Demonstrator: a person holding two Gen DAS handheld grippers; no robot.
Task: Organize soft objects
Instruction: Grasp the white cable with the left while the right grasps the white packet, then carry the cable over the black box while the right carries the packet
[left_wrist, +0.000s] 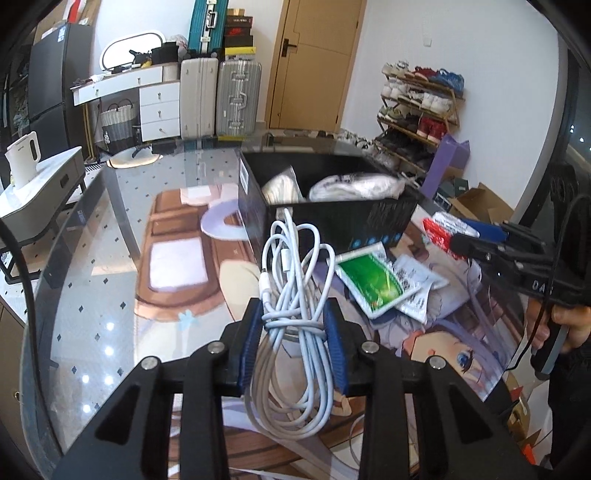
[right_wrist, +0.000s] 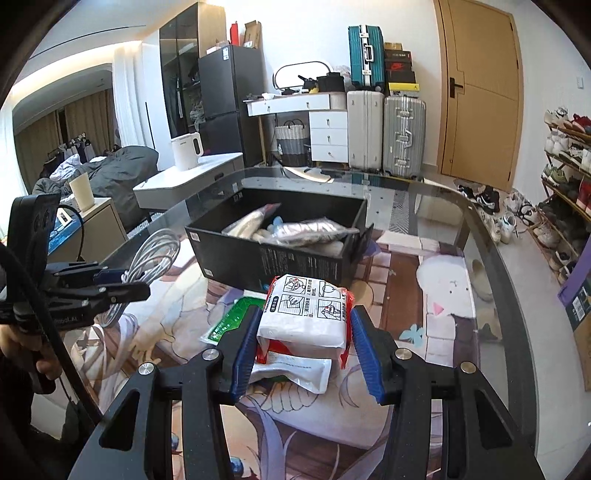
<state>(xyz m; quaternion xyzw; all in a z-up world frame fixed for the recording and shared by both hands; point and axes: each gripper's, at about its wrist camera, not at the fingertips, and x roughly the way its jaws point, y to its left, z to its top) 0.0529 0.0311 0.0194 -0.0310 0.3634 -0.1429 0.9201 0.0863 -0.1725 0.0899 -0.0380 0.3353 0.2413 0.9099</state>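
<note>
1. While the left gripper (left_wrist: 293, 325) pinches a bundle of white cable (left_wrist: 295, 306) between its blue pads, the coil hangs above the glass table (left_wrist: 92, 295), loops dangling below the fingers and sticking up above them.
2. From the right wrist view, the right gripper (right_wrist: 304, 332) is clamped on a white packet with red edges (right_wrist: 306, 314), lifted over the table just in front of the black box (right_wrist: 273, 258).
3. That box sits open on the table and holds several pale, plastic-wrapped soft bundles (right_wrist: 295, 230).
4. A green packet (left_wrist: 373, 284) lies flat on the table near the box, partly overlapping a white printed sachet (left_wrist: 415, 284).
5. Below the held packet, another white sachet (right_wrist: 295, 369) rests on the table.
6. A picture mat (right_wrist: 406, 369) under the glass shows a cartoon face.
7. Suitcases (right_wrist: 384, 129) stand by the wooden door (right_wrist: 480, 92), with a shoe rack (left_wrist: 417, 107) against the wall.
</note>
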